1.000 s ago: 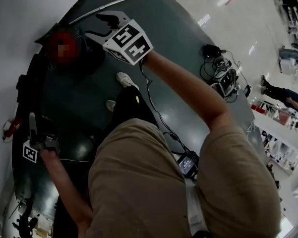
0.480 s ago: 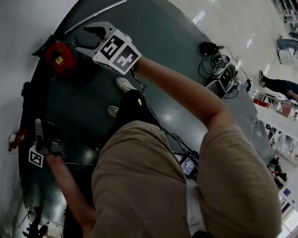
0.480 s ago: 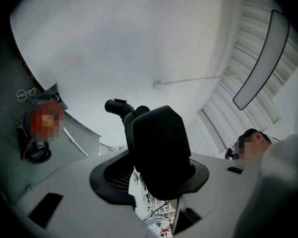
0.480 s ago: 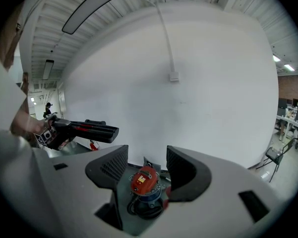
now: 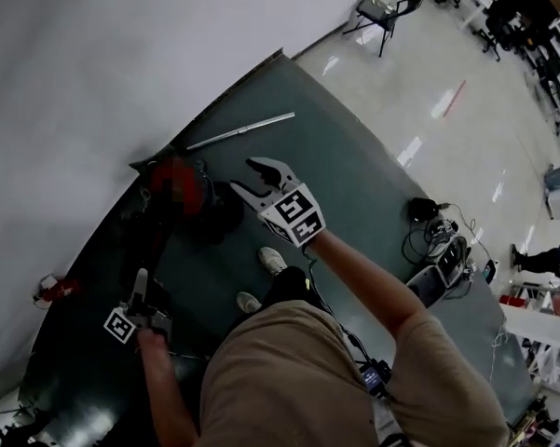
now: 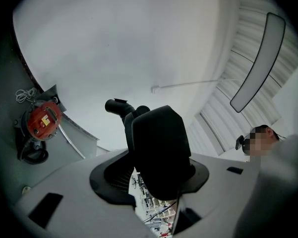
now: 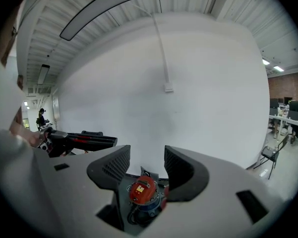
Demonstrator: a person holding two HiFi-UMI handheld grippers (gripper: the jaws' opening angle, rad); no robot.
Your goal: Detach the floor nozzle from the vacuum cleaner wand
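My left gripper (image 6: 156,176) is shut on the neck of the black floor nozzle (image 6: 156,133), whose tube end (image 6: 116,105) sticks up free. From the right gripper view the nozzle (image 7: 84,141) is a long black bar with a red stripe, held out level at the left. The silver wand (image 5: 242,130) lies apart on the mat by the wall. My right gripper (image 5: 266,180) hangs open just right of the red vacuum body (image 5: 175,186). Its jaws have just been closing a little, with nothing between them; the red body (image 7: 143,191) shows below through the gap.
A dark green mat (image 5: 354,175) covers the floor along a white wall (image 5: 121,63). Cables and devices (image 5: 438,240) lie at the mat's right edge. My shoes (image 5: 272,261) stand mid-mat. A chair (image 5: 382,9) stands far back, and a person (image 5: 550,259) sits far right.
The head view has swung up, showing more wall and far floor. My right gripper has risen a little beside the red vacuum body. The left gripper keeps its hold on the nozzle.
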